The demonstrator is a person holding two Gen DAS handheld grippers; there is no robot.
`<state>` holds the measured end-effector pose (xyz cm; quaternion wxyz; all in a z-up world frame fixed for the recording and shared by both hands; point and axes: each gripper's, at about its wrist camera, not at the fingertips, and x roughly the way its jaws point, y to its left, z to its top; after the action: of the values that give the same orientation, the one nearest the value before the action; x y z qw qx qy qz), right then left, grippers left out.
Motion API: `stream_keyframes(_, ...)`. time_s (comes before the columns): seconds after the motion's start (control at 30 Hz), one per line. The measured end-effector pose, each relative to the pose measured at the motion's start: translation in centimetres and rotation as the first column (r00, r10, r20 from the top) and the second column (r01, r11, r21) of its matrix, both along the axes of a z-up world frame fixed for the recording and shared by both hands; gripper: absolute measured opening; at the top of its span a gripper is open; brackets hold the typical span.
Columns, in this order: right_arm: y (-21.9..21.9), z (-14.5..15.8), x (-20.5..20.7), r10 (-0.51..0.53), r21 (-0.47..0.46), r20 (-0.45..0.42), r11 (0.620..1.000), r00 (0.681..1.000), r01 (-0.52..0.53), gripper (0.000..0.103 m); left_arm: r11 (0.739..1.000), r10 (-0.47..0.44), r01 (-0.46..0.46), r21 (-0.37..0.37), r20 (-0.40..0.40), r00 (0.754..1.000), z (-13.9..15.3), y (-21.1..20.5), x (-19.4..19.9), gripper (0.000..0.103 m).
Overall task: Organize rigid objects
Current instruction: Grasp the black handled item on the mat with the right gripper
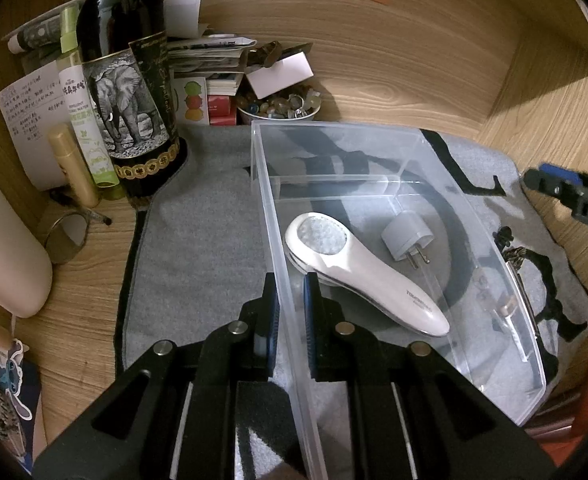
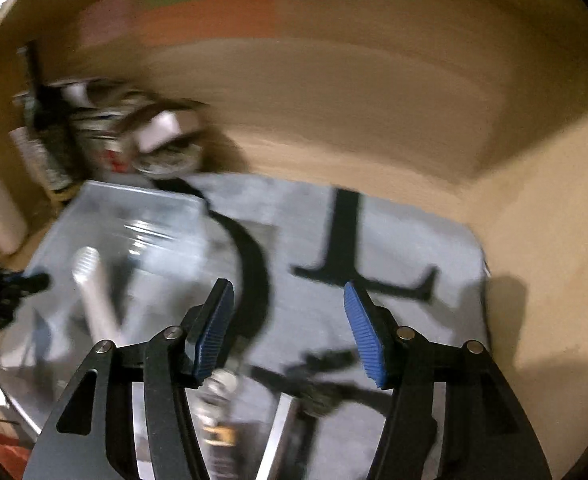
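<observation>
Nearest us, our left gripper (image 1: 290, 312) clamps the near wall of the clear bin (image 1: 529, 376), likely steadying it. Our right gripper (image 2: 288, 332) hangs with fingers apart over the grey mat (image 2: 413, 240). Farther in, the white handheld device (image 1: 357, 276) and grey plug adapter (image 1: 407, 240) already lie inside the bin.

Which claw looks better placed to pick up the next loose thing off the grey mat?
The right claw, probably: it is open above the mat, while the left claw is clamped on the clear box's wall.
</observation>
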<state>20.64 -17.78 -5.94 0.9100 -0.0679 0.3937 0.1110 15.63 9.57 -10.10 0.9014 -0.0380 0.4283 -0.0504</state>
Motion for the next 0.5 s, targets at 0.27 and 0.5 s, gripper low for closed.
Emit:
stream_keyframes(0.27, -2.8, -4.3, -0.2, -0.077, 0.036, -0.144, 0.996, 0.987, 0.083, 0.054, 1.000, 0.000, 0.000, 0.002, -0.001, 1.000, 0.0, 0.0, -0.1, 0.010)
stream_keyframes(0.5, -1.6, -6.9, 0.8, -0.027, 0.028, -0.210, 0.999, 0.977, 0.034, 0.068, 1.000, 0.003, -0.003, 0.010, -0.003, 1.000, -0.1, -0.1, -0.2, 0.010)
